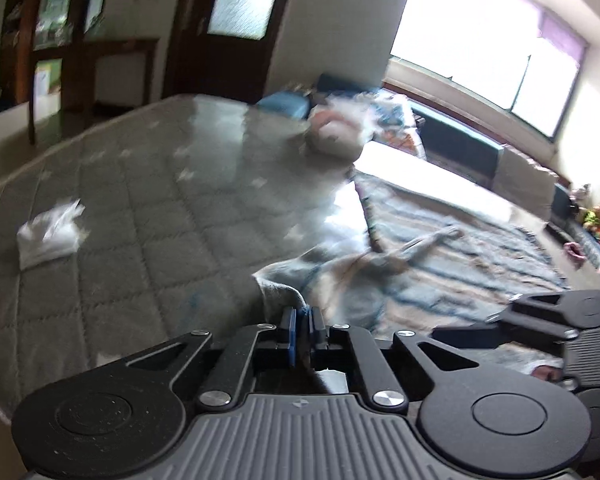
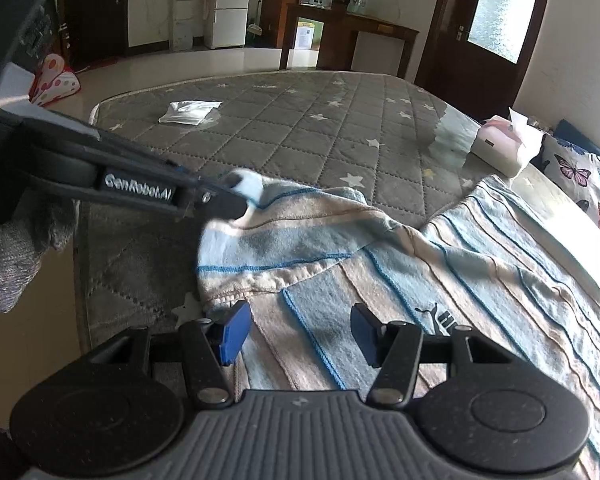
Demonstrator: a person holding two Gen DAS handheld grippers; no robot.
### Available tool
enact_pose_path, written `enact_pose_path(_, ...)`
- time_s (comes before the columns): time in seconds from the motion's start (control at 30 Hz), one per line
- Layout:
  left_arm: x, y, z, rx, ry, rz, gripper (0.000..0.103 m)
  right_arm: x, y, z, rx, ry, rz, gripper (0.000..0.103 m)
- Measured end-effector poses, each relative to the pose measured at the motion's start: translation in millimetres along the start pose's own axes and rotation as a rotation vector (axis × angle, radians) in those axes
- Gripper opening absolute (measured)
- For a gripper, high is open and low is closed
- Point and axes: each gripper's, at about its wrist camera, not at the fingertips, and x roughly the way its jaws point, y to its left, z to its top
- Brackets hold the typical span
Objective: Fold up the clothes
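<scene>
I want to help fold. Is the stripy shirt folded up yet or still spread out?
Mostly spread out. The striped shirt lies flat on the mattress, with one corner lifted and turned over by the left hand-held gripper.

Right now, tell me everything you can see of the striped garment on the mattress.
The striped garment is soft knit in pale blue and beige bands with thin blue lines and a small dark logo. It lies spread on the grey quilted mattress. The left gripper pinches one corner, lifted and folding over. The right gripper hovers open above it.
</scene>
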Motion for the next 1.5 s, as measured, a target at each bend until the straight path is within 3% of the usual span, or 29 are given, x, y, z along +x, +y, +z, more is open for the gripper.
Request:
enact_pose_path(0.2, -11.4, -26.8, 5.3, 0.084, -0.049, -0.117, 0.006, -20.9, -13.8, -5.9, 0.052, -0.039, -0.018, 0.056)
enact_pose_path(0.57, -17.9, -80.9, -7.2, 0.229, -0.023, -0.367, 0.005, -53.9, -67.3, -40.1, 0.201, -0.022, -0.164, 0.057)
enact_pose_path(0.67, -17.3, -87.6, -14.0, 0.275, -0.017, -0.309, 0.008, -55.9, -71.4, -44.3, 0.219, -0.023, -0.163, 0.057)
enact_pose_path(0.77, -19.2, -80.4, -18.9, 0.299, -0.069, -0.152, 0.009, -57.2, -72.0, -46.2, 0.225, -0.028, -0.156, 0.057)
enact_pose_path(0.9, -18.2, -54.4, -19.8, 0.234, -0.041, -0.042, 0.011, -58.9, -72.9, -48.6, 0.233, -0.035, -0.146, 0.057)
enact_pose_path(0.97, -18.1, -41.1, -20.3, 0.198, -0.036, 0.029, 0.03, -59.3, -73.0, -49.5, 0.236, -0.038, -0.14, 0.057)
enact_pose_path(1.17, -10.5, -5.8, -15.6, 0.052, 0.009, 0.159, 0.048, -49.3, -63.2, -43.3, 0.22, -0.03, -0.111, 0.057)
enact_pose_path(1.43, 8.7, 6.6, -10.8, -0.02, 0.046, 0.199, 0.044, -41.1, -55.3, -37.8, 0.205, -0.023, -0.092, 0.057)
enact_pose_path(1.5, 11.7, 7.7, -9.2, -0.019, 0.043, 0.181, 0.023, -40.3, -54.9, -37.1, 0.205, -0.023, -0.09, 0.057)
